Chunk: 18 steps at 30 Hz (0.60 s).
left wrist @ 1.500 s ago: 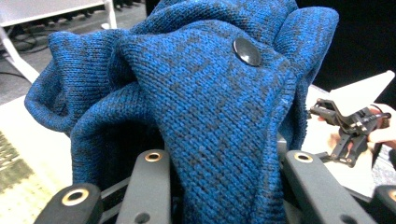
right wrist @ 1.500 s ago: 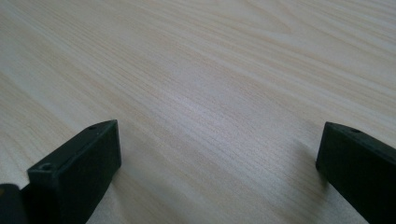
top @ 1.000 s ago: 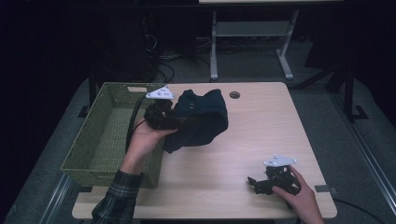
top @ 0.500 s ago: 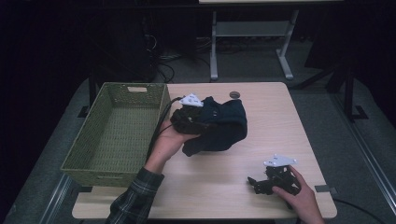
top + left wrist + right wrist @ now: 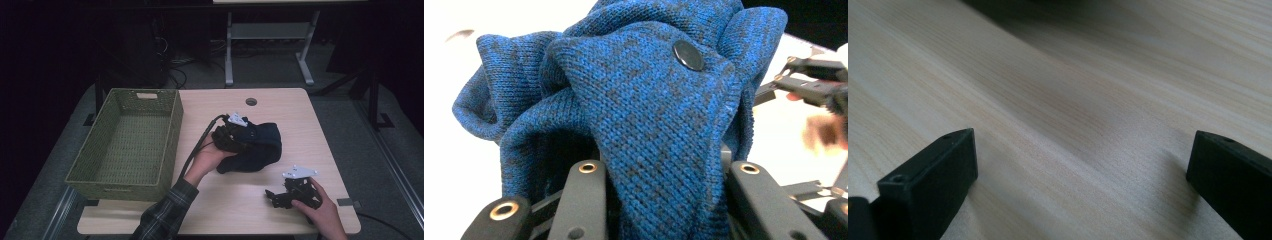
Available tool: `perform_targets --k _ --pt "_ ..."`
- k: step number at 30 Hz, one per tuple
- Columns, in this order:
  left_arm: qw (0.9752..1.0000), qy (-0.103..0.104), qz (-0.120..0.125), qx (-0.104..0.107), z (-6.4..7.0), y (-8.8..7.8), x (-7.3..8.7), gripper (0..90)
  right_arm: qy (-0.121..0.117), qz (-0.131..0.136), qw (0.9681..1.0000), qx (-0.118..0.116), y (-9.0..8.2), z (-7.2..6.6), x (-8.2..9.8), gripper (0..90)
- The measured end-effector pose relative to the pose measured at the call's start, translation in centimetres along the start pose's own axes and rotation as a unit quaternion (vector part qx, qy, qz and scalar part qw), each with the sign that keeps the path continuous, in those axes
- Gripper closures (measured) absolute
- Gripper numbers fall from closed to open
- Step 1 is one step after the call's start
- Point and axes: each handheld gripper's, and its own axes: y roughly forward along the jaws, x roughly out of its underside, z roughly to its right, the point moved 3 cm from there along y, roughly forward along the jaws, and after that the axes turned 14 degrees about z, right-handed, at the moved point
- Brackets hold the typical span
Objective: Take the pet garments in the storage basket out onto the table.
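Note:
A dark blue knitted garment (image 5: 260, 150) lies bunched on the middle of the wooden table (image 5: 220, 205). My left gripper (image 5: 244, 136) is shut on a fold of it, with the hand coming in from the left. In the left gripper view the knit (image 5: 649, 100) fills the space between the two jaws of my left gripper (image 5: 664, 200), and a dark button (image 5: 688, 55) shows near the top. My right gripper (image 5: 278, 197) rests near the table's front right, apart from the garment. Its jaws (image 5: 1083, 170) stand wide open over bare wood.
A green woven basket (image 5: 172, 135) stands on the left part of the table, with nothing in it. A round cable hole (image 5: 251, 101) sits near the far edge. A desk frame and cables stand on the floor behind the table.
My left gripper has carried the garment from beside the basket's right rim to the right and down onto the middle of the table. The right gripper has not moved.

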Motion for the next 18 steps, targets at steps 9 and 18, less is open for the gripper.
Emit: perform_targets --k 9,18 --pt "0.9994 0.007 -0.03 -0.018 0.1 3.7 1.8 64.5 -0.002 0.0 1.0 -0.003 0.0 0.0 0.0 0.0" --pt "0.9976 0.011 -0.065 -0.019 0.4 6.0 3.2 63.6 -0.004 0.001 1.0 -0.004 0.0 0.0 0.0 0.0"
